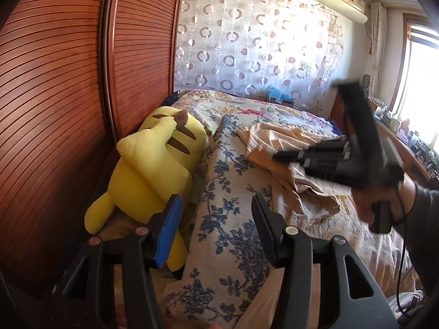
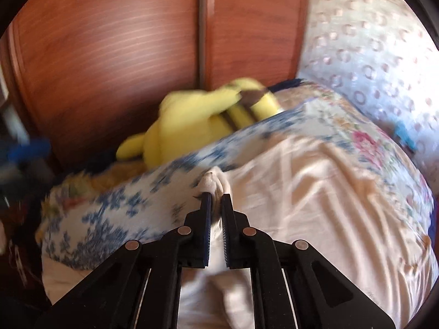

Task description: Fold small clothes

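On the bed (image 1: 274, 115), toward its right half as the left wrist view shows it, the beige garment (image 1: 296, 170) is lying crumpled, its long axis running roughly from the far left near the blue-flowered quilt (image 1: 230, 192) down toward the near right. One edge of it is sitting pinched in the right gripper (image 2: 216, 200): the jaws are standing narrow, with a bunched fold of pale cloth poking out just past their tips, and the rest of the fabric is spreading away to the right and below them in the right wrist view. That view is blurred, so the gripper is probably moving.

The left gripper (image 1: 216, 205) is hanging empty with its jaws wide, pointing along the quilt rather than at the garment. From these jaws the garment is lying ahead and to the right, across the quilt's edge, with the right gripper (image 1: 307, 156) reaching over it from that side. So the right hand is the nearer one and is already holding cloth; the left would have to swing rightward to take a second edge, likely the near crumpled end, before any fold can be laid flat.

Beyond the quilt on the left, a yellow plush (image 1: 153, 164) is lying against the wooden wardrobe (image 1: 55, 96), well clear of the garment.
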A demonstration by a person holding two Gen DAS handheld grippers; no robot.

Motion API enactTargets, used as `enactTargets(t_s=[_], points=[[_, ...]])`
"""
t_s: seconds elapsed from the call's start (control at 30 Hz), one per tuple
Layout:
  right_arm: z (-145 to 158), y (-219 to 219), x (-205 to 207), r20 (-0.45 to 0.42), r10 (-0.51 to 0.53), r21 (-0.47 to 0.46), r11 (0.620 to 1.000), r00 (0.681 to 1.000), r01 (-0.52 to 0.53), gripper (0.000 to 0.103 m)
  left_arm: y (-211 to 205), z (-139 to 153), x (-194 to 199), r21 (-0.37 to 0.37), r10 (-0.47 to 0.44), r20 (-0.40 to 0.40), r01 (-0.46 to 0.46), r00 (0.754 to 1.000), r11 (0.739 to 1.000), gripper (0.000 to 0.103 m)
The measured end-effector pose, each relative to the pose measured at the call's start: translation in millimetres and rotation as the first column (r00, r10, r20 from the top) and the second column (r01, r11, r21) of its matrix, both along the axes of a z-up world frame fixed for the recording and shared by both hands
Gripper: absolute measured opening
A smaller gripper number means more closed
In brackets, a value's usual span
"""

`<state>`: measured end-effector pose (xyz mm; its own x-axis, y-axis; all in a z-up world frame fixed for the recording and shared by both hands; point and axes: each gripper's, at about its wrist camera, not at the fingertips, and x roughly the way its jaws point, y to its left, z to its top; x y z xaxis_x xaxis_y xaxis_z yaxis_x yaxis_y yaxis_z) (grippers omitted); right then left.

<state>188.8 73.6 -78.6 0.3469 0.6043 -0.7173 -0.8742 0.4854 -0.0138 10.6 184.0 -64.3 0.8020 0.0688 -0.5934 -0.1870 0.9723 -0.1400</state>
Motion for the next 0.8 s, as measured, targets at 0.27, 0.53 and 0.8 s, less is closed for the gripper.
enactTargets(t_s=[0.27,0.53,0.8], points=[[23,-61,54,-0.007,-0.224,0.043,0.974,0.975,0.224,0.004,-19,-2,10,-0.004,-0.04,-0.009,0.04,0.999,0.999,0.052],[15,-96,81,-0.046,-0.369,0.01,0.929,0.928,0.37,0.005,-31,-6,16,-0.004,-0.065,-0.03,0.065,0.997,0.998,0.052],[13,-104,67,-0.014,-0.374,-0.012,0.928,0.928,0.373,0.048,-40,-9,27,0.004,-0.074,-0.056,0.075,0.996,0.997,0.052]])
